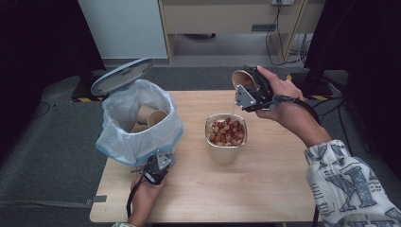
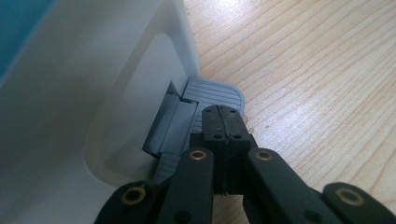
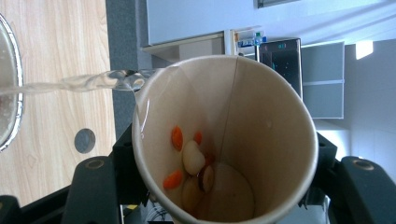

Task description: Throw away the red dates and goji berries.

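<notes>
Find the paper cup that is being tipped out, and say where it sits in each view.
High view: the paper cup is upper centre-right, tilted in the right hand-held gripper above the metal bowl.
Left gripper view: not in it.
Right gripper view: paper cup centre, mouth toward the camera, liquid streaming left.
Shared landmark: the wooden table.

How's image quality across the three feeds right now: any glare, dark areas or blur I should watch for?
High view: evenly lit wooden table, surroundings very dark, slightly soft overall. Left gripper view: glare on the tabletop at the top, bin wall close and blurred, pedal reasonably sharp. Right gripper view: paper cup and leftover pieces inside sharp, poured stream glints, a bright window patch at the right edge.
</notes>
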Motion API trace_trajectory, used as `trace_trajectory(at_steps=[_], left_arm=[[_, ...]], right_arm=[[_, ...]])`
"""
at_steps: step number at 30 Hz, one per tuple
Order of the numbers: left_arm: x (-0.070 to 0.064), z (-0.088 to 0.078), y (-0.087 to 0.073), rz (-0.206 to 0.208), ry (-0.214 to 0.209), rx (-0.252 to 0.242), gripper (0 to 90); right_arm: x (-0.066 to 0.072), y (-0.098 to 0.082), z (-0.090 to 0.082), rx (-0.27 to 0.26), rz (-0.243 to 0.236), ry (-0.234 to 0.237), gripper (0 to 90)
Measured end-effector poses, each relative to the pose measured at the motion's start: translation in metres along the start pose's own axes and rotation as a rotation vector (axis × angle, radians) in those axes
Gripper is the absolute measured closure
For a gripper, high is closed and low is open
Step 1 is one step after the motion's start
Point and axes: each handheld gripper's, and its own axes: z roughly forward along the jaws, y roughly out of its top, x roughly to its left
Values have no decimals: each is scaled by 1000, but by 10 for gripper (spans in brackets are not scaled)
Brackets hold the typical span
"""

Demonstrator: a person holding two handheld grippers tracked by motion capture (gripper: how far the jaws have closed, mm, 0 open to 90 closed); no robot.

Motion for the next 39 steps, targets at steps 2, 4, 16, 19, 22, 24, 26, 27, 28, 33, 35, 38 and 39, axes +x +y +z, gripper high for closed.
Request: trace_trajectory(at_steps=[2,4,16,19,22,24,26,27,28,33,35,38,39], left_arm=[[0,0,0,0,0,0,898],[0,0,0,0,0,0,898],[0,0,0,0,0,0,898],[0,0,0,0,0,0,898],[0,0,0,1,0,0,898],[0,0,0,0,0,0,898],[0,0,0,1,0,0,898],[0,0,0,0,0,0,898],[0,0,0,1,0,0,898],[0,0,0,1,0,0,898],[0,0,0,0,0,0,898],[0,0,0,0,0,0,898],[0,0,0,0,0,0,898]], right_arm=[[0,1,0,-3,4,-2,360],[0,2,-1,1,-13,-6,360],[8,7,1,36,-151,-33,361],[9,7,2,42,-171,-38,362],[9,7,2,46,-179,-41,362],[10,7,2,45,-184,-42,362],[10,8,2,49,-195,-44,362],[10,8,2,48,-193,-43,362],[10,8,2,46,-193,-43,362],[10,7,2,47,-192,-44,362],[10,7,1,47,-195,-44,362],[9,8,1,51,-207,-52,362],[9,8,1,53,-215,-56,362]])
